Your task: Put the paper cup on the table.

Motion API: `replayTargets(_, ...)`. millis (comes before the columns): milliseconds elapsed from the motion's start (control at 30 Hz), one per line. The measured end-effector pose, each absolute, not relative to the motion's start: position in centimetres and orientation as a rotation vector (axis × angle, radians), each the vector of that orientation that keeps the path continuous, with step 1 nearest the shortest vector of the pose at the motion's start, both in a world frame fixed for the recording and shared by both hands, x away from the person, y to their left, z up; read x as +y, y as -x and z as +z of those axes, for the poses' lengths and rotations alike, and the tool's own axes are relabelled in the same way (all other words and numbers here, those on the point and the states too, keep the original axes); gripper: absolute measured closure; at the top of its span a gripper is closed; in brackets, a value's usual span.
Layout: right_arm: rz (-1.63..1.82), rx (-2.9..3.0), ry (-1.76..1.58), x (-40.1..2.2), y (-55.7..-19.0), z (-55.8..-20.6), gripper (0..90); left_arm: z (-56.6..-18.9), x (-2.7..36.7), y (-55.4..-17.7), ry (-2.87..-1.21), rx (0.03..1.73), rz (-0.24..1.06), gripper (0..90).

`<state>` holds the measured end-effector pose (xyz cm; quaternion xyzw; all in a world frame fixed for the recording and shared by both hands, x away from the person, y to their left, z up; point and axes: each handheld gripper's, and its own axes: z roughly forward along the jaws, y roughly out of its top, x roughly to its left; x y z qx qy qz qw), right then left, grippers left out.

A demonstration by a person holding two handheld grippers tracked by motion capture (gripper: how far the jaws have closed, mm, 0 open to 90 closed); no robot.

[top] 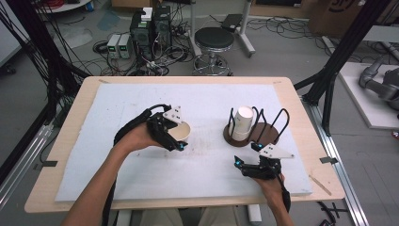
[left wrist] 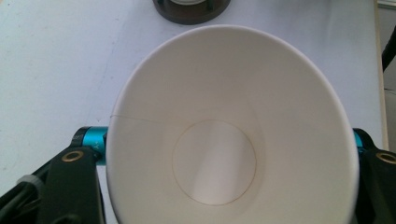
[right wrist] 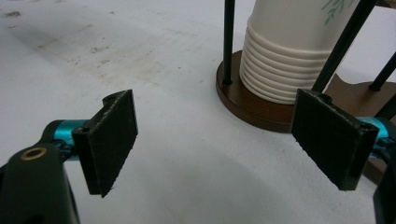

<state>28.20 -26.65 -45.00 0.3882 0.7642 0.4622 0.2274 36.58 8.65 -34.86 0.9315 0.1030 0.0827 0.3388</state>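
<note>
Held close before the left gripper point(top: 175, 141), whose jaws are closed on its wall, one white paper cup point(left wrist: 229, 135) hangs over the white foam tabletop point(top: 94, 141), thin, light and easily crushed, so grip near the stiffer rim, while the right gripper point(right wrist: 215, 144) waits wide open and empty beside the ribbed cup stack point(right wrist: 285, 60).

Paper cup point(left wrist: 224, 140): plain white inside. Stacked cups point(right wrist: 294, 51): white, with a green leaf print. Rack point(right wrist: 261, 109): dark brown base, black wire posts. Counter point(top: 89, 94): white sheet over a pale wood edge.
</note>
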Motion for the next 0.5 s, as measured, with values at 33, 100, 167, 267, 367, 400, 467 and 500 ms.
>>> replayTargets(33, 1.271, 2.106, -1.070, -26.7, -28.2, -45.0, 15.3, -34.9, 8.6, -36.7, -2.426, 0.271, 0.213, 28.4)
replayTargets(100, 1.273, 2.106, -1.075, -26.7, -28.2, -45.0, 15.3, -35.1, 8.4, -36.8, -2.427, 0.269, 0.208, 28.4)
replayTargets(167, 1.275, 2.105, -1.070, -26.7, -28.3, -45.0, 15.3, -35.3, 8.2, -37.0, -2.431, 0.265, 0.207, 28.3)
replayTargets(267, 1.276, 2.102, -1.074, -26.7, -28.2, -45.0, 15.4, -35.7, 7.7, -37.1, -2.448, 0.258, 0.205, 28.2)
replayTargets(367, 1.273, 2.101, -1.072, -26.7, -28.2, -45.0, 15.4, -36.1, 7.2, -37.3, -2.457, 0.253, 0.199, 28.1)
replayTargets(400, 1.274, 2.100, -1.071, -26.7, -28.2, -45.0, 15.3, -36.2, 7.1, -37.3, -2.460, 0.251, 0.200, 28.2)
replayTargets(467, 1.276, 2.100, -1.077, -26.7, -28.2, -45.0, 15.3, -36.4, 6.7, -37.4, -2.467, 0.251, 0.196, 28.2)
replayTargets(500, 1.279, 2.098, -1.077, -26.7, -28.2, -45.0, 15.4, -36.6, 6.6, -37.4, -2.465, 0.252, 0.193, 28.1)
